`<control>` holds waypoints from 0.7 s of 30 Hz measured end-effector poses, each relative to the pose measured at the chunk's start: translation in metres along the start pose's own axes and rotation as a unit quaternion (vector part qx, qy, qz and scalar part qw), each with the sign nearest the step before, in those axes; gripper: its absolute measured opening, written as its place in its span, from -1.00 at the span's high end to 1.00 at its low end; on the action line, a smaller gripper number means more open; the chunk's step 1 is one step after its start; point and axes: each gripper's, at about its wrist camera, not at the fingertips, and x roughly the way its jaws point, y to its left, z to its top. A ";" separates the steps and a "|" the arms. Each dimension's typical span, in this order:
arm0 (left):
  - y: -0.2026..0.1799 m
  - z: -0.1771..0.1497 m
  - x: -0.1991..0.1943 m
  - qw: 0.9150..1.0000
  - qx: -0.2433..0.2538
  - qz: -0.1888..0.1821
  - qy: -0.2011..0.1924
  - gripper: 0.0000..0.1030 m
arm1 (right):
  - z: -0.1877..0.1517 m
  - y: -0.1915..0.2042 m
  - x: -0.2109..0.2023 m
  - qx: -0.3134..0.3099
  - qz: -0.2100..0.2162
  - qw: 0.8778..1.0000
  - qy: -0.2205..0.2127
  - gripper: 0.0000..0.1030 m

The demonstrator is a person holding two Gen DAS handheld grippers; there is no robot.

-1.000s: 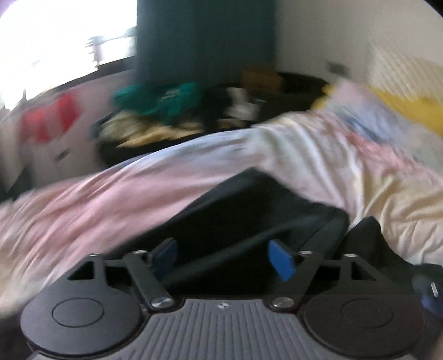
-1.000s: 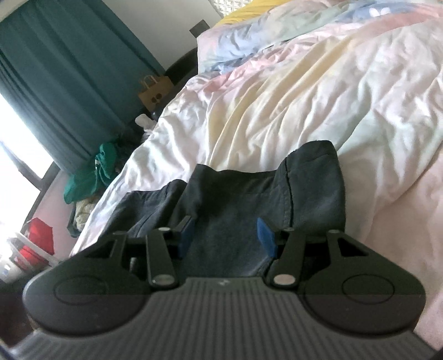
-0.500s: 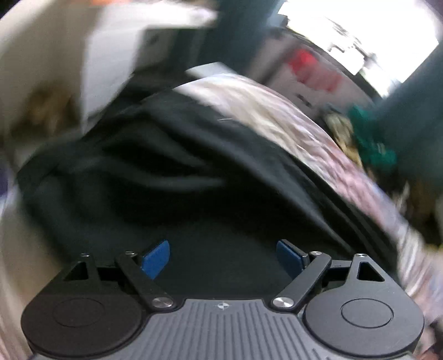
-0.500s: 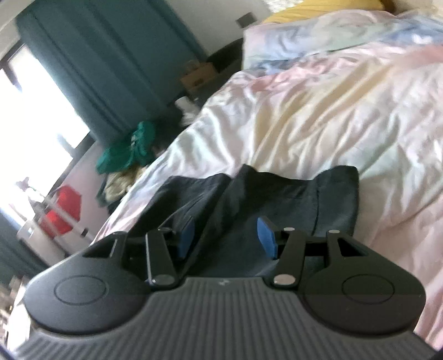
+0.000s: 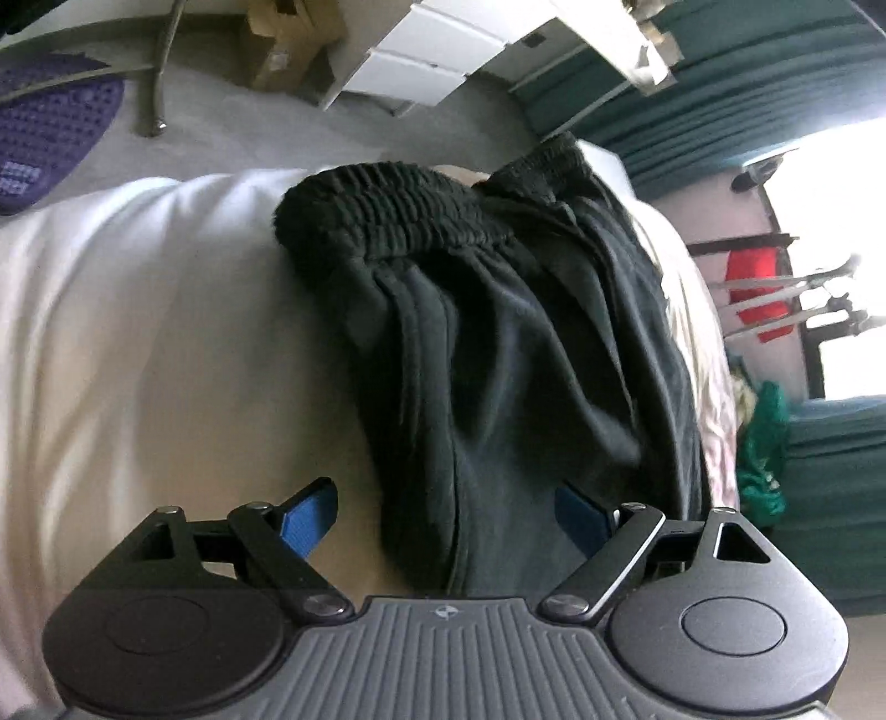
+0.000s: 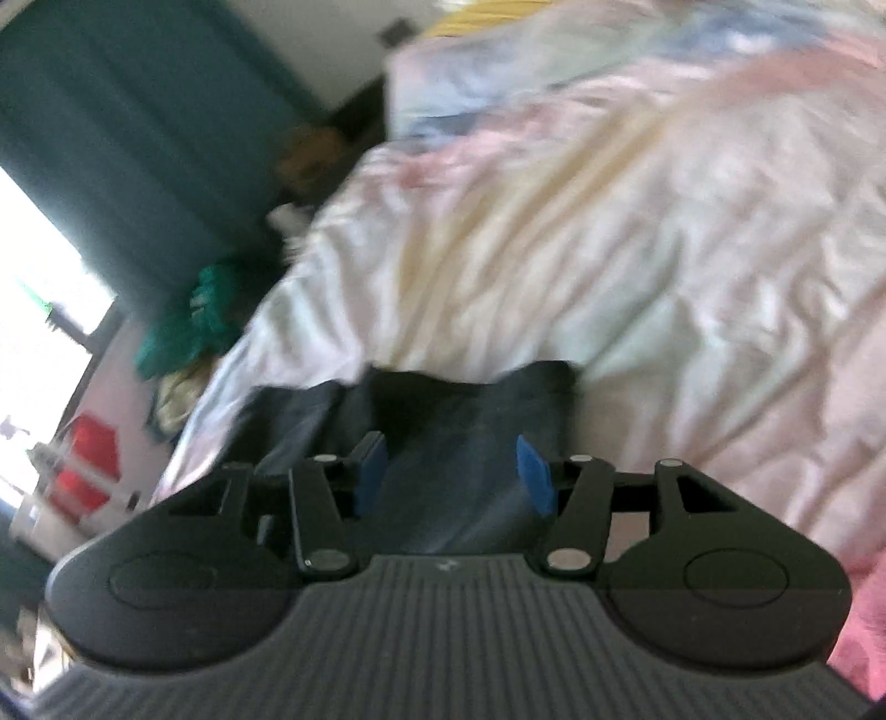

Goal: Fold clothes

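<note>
A pair of black shorts with a ribbed elastic waistband lies bunched on the pale bed cover, waistband toward the bed's edge. My left gripper is open, jaws wide, just above the shorts' near end and holding nothing. In the right wrist view the same dark garment lies folded over on the pastel duvet. My right gripper is open above its near edge and empty. This view is blurred.
Past the bed edge in the left view are a grey carpet, a purple mat, a cardboard box and white drawers. A green clothes pile, teal curtains and red items stand by the window.
My left gripper has swung round from facing the window to looking along the shorts toward the waistband and floor. My right gripper has shifted a little and its view has blurred. Both stay open.
</note>
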 end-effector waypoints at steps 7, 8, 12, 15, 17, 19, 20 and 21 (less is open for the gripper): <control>0.008 0.008 0.011 0.996 -0.010 -0.094 -0.001 -0.54 | 0.001 -0.022 0.024 0.042 0.014 0.999 0.020 -0.44; 0.011 0.008 0.009 0.994 -0.015 -0.108 -0.002 -0.55 | -0.001 -0.021 0.032 0.041 0.019 0.998 0.035 -0.44; 0.017 0.011 0.010 0.988 -0.035 -0.149 0.000 -0.52 | -0.007 -0.014 0.061 0.035 0.008 0.996 0.080 -0.43; 0.019 0.013 0.018 0.988 -0.035 -0.147 0.007 -0.23 | -0.010 -0.005 0.071 -0.006 -0.016 0.998 0.065 -0.43; 0.019 0.013 0.023 0.991 -0.028 -0.133 0.013 0.09 | -0.011 -0.004 0.075 -0.010 -0.014 0.998 0.055 -0.39; 0.018 0.013 0.030 0.991 -0.021 -0.128 0.013 0.43 | -0.010 -0.004 0.079 -0.007 -0.012 0.999 0.053 0.30; 0.016 0.014 0.035 0.991 -0.020 -0.129 0.009 0.71 | -0.010 -0.004 0.081 -0.007 -0.012 0.999 0.051 0.49; 0.015 0.014 0.035 0.992 -0.017 -0.129 0.003 0.79 | -0.010 -0.003 0.080 -0.015 -0.015 0.999 0.049 0.74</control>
